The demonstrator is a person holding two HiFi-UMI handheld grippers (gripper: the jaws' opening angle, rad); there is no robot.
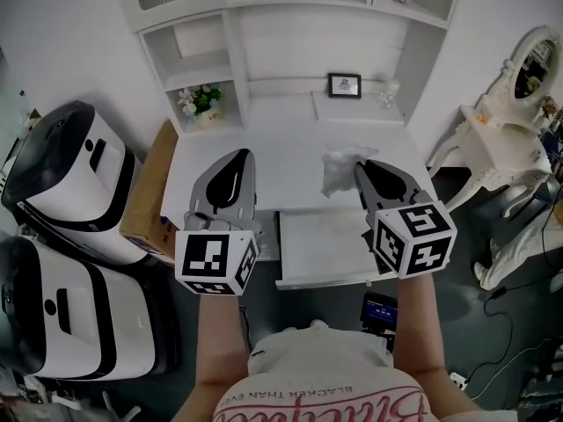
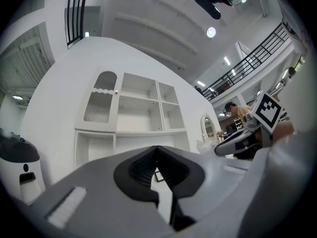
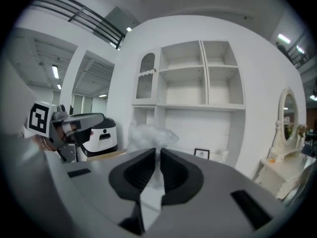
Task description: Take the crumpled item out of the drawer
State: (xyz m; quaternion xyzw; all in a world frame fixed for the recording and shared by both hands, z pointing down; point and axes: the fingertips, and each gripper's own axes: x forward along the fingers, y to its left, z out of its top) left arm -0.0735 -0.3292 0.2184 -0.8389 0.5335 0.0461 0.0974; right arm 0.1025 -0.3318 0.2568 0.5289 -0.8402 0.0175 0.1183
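Observation:
The crumpled item is a wad of clear plastic film (image 1: 338, 170). It hangs above the white desk top (image 1: 264, 183), pinched at the tip of my right gripper (image 1: 363, 167). In the right gripper view the film (image 3: 147, 133) bulges out past the closed jaws of the right gripper (image 3: 157, 153). My left gripper (image 1: 235, 158) is held beside it over the desk, shut and empty; its jaws (image 2: 157, 149) meet with nothing between them. Below both grippers the drawer (image 1: 327, 251) stands pulled out, and its inside looks bare.
A white hutch with shelves rises behind the desk, with a small picture frame (image 1: 344, 84) and a flower pot (image 1: 201, 104). Two white-and-black appliances (image 1: 62, 170) and a cardboard box (image 1: 148, 196) stand at the left. A white vanity with an oval mirror (image 1: 506, 117) is at the right.

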